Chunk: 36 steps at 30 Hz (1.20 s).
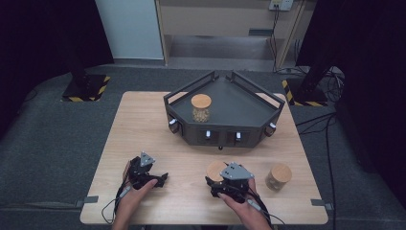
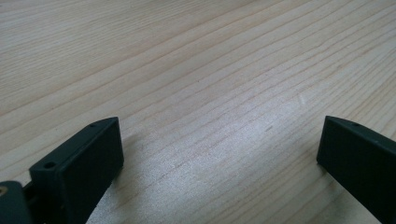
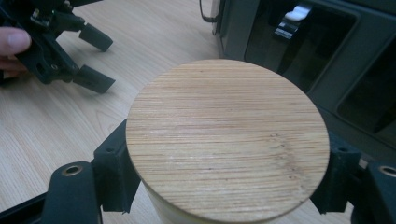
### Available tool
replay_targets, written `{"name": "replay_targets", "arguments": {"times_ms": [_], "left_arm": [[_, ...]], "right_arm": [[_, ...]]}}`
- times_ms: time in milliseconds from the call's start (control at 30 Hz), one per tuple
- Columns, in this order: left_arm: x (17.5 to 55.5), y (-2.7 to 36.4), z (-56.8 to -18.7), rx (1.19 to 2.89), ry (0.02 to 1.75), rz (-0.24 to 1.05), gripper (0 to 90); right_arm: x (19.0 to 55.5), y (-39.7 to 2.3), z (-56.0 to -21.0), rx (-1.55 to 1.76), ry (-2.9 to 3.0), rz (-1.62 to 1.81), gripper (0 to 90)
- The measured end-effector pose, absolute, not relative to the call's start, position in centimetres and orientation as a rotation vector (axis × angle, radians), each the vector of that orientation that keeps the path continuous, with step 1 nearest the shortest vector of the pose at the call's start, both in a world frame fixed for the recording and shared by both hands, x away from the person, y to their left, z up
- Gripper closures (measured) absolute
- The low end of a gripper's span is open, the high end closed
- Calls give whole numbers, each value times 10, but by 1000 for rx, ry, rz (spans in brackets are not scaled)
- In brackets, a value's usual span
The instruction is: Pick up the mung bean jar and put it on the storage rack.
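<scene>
Lab/recording setup, not a home. Lone light-wood worktop [image 1: 143, 134] on grey carpet, dark curtains on both sides, stand bases with yellow-black hazard tape [image 1: 86, 88] at the back corners, loose cables [image 1: 316, 120] across the floor, wall socket [image 1: 280, 5] behind. Dark angular tray rig [image 1: 249, 103] with small fixtures on its front sits on the worktop.
</scene>
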State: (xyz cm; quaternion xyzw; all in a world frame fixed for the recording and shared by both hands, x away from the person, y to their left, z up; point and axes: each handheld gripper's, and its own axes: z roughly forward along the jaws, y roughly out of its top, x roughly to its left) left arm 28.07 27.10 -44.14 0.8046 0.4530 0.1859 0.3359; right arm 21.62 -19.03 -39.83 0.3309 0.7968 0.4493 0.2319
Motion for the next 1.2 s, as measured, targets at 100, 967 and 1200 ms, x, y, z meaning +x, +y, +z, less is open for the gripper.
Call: {"name": "replay_targets", "arguments": {"times_ms": [100,967,1200], "left_arm": [[281,271,-441,2099,1181,485,0],[281,271,-441,2102,1179,486,0],[281,271,-441,2102,1179,486,0]], "right_arm": [[216,-192,-391,914,2187,1232,256],[240,-200,-349,917,2162,1215,257],[249,-200,-339,933,2169,1202,257]]}}
